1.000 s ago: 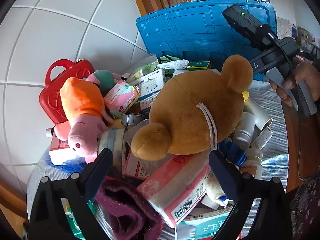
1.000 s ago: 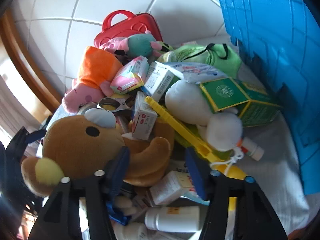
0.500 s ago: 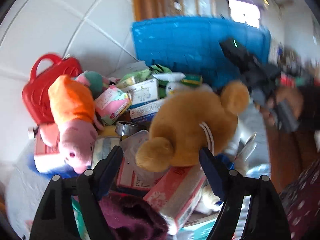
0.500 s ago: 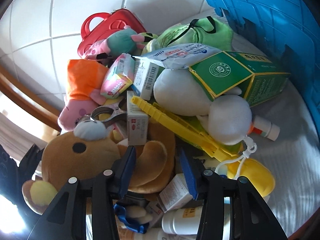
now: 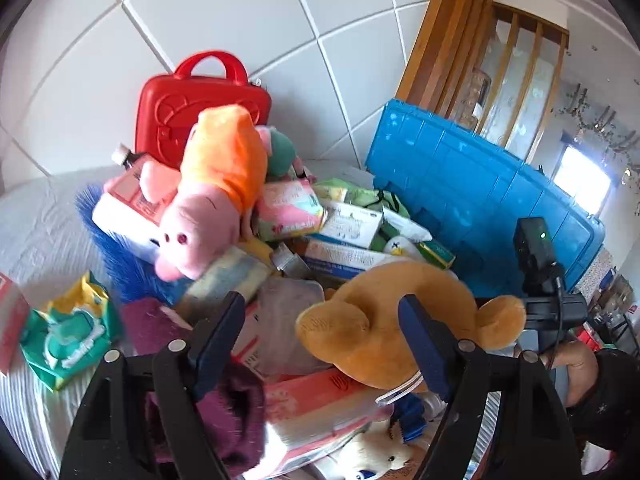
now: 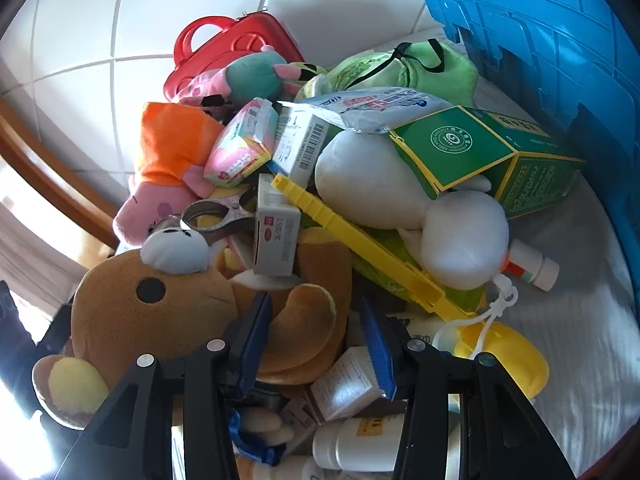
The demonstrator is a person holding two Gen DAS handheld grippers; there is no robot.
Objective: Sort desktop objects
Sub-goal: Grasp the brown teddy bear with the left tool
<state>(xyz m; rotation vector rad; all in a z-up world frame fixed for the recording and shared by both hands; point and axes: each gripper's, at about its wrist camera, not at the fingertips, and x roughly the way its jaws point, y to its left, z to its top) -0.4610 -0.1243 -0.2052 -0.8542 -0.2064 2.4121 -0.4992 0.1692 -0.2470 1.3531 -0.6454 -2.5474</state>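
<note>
1. Straddling a paw of the brown plush bear (image 6: 152, 312), the right gripper (image 6: 314, 344) stands narrow, with a gap at one pad, so no firm pinch shows
2. The left gripper (image 5: 320, 340) is wide, its jaws having just been closing, with a rounded limb of the bear between them but not pressed
3. The bear lies at the near edge of the pile, and a white carton (image 6: 276, 240) leans on it
4. Lifting by the soft paw could let it slip, and the carton would likely topple; two pulls could fight each other
</note>
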